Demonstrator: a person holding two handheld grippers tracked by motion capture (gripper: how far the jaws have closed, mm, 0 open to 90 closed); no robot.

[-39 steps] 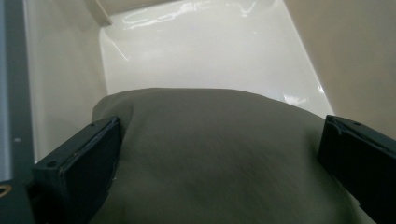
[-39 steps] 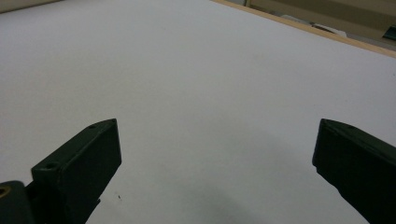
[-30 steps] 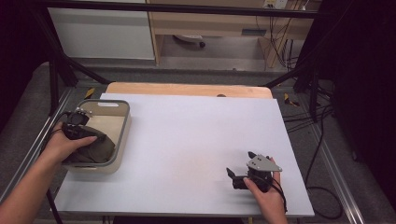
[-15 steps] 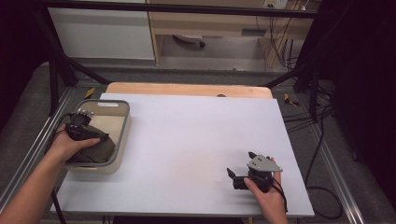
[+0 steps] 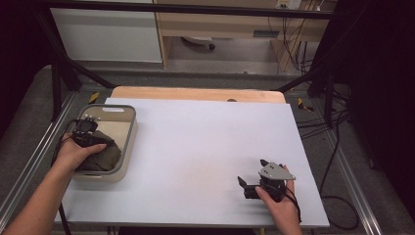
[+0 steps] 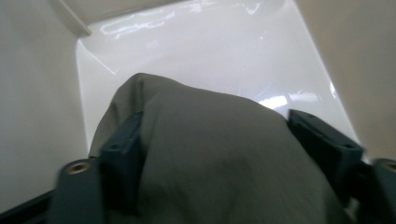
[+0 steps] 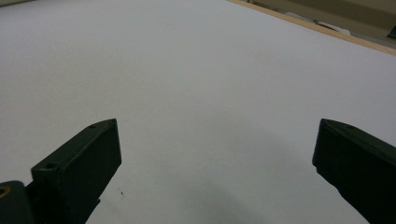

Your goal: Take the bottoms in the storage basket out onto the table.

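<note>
Down inside the white bin [image 5: 128,128] at my left, my left gripper [image 6: 224,154] has just been closing on the olive cloth [image 6: 219,158], now bunched between its 2 jaws, so I'd pinch firmly before lifting, while my right gripper [image 7: 215,158] rests open.

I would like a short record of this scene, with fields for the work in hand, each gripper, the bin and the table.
work in hand: taking hold of the olive cloth inside the bin
left gripper: lowered into the bin, jaws on both sides of the cloth; they have just been closing on it
right gripper: jaws wide apart, nothing between them, low over the table near its front right
bin: pale, grey rim, at the table's left edge
table: white top, wooden strip along the far edge
</note>
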